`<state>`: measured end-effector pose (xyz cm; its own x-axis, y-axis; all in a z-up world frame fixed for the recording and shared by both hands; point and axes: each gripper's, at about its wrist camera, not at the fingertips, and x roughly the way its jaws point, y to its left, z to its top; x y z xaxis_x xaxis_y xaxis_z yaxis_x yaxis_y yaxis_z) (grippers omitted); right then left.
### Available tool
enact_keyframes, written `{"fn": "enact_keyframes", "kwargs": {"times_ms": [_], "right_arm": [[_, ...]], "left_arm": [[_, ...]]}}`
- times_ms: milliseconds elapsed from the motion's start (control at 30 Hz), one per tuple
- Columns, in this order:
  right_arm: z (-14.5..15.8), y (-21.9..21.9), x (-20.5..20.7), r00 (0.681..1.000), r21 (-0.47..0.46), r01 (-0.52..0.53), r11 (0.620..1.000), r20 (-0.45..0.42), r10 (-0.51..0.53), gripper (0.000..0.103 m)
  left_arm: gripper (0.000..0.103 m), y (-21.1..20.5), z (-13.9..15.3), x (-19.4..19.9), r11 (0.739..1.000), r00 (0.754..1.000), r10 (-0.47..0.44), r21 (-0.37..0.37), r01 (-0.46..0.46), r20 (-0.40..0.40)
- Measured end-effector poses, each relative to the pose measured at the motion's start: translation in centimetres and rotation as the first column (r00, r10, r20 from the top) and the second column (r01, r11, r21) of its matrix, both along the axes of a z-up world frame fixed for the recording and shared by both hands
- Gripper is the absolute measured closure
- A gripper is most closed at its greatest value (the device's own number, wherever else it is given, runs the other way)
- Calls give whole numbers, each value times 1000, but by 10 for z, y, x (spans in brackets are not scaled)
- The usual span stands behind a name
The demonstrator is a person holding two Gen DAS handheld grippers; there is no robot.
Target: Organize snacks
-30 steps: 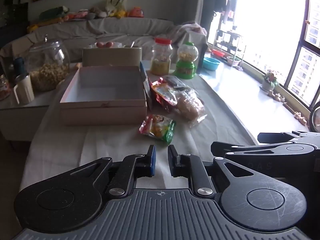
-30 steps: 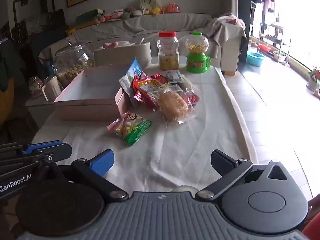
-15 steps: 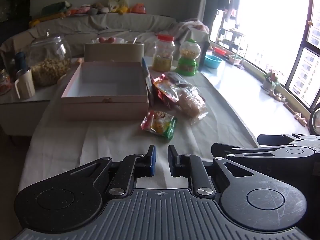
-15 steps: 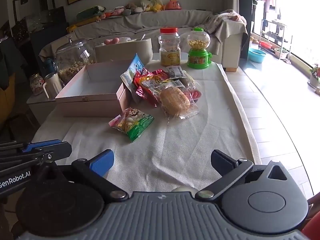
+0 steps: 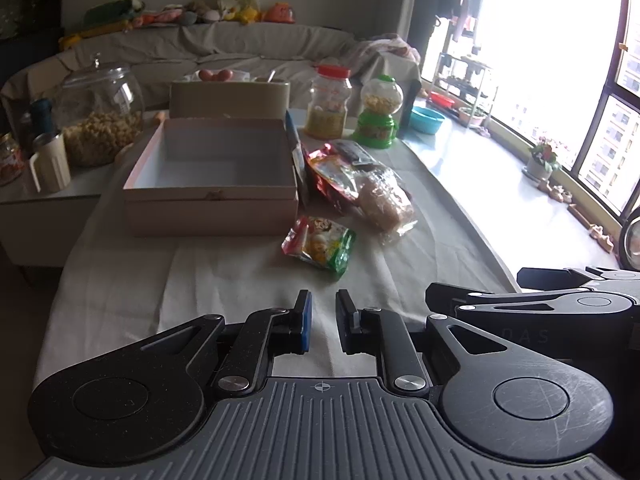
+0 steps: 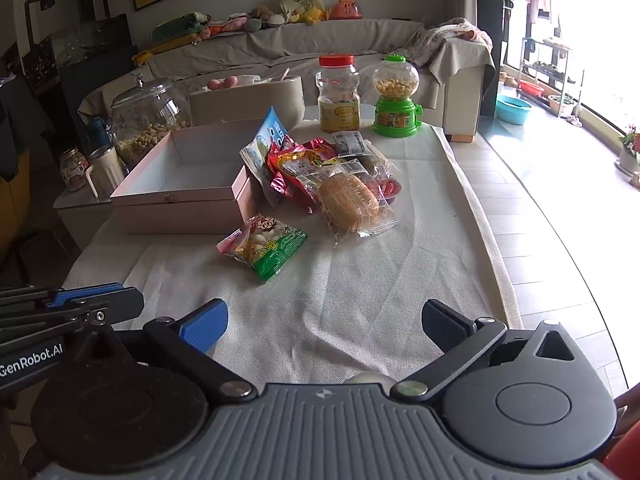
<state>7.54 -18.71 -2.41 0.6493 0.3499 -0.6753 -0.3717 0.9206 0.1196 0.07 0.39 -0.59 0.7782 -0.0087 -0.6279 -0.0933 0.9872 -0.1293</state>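
An empty pink box [image 5: 212,176] [image 6: 188,184] stands open on a white tablecloth. A pile of snack packets [image 6: 320,168] [image 5: 352,184] lies right of it, with a clear-wrapped bun [image 6: 348,204] in front. A green and red candy packet [image 5: 320,244] [image 6: 264,246] lies alone nearer me. My left gripper [image 5: 322,322] is nearly shut and empty, low over the cloth short of the candy packet. My right gripper [image 6: 324,320] is wide open and empty, beside the left one, also short of the packet.
A red-lidded jar [image 6: 338,92] and a green candy dispenser [image 6: 396,96] stand at the table's far end. A beige container [image 6: 248,100] sits behind the box. A large glass jar [image 5: 100,116] and a mug [image 5: 50,162] stand on a side table at left. Tiled floor lies at right.
Both grippers have moved slightly forward and lower toward the snacks. Their jaws have not changed and no snack has moved.
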Motion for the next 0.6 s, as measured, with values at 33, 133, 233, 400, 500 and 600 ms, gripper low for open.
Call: {"fn": "enact_keyframes", "kwargs": {"times_ms": [33,133,233,400,500,600], "right_arm": [[0,0,0,1000,0,0,1000,0,0,0],[0,0,0,1000,1,1,1000,0,-1,0],[0,-1,-1,1000,0,1,1000,-1,-1,0],[1,-2,-3,1000,6,-1,1000,1,1,0],[1,-2,-3,1000,8,-5,1000,-2,5,0],[1,-2,-3,1000,11,-5,1000,-5,5,0]], "left_arm": [[86,0,0,0,1000,1000,0,0,0,0],[86,0,0,0,1000,1000,-1,-1,1,-1],[86,-1,-1,0,1000,1000,-1,-2,1,-2],[86,-4,-4,1,1000,1000,-5,-5,5,-8],[86,-5,-4,0,1000,1000,-7,-5,7,-9],[86,-4,-3,1,1000,1000,-7,-9,7,-13]]}}
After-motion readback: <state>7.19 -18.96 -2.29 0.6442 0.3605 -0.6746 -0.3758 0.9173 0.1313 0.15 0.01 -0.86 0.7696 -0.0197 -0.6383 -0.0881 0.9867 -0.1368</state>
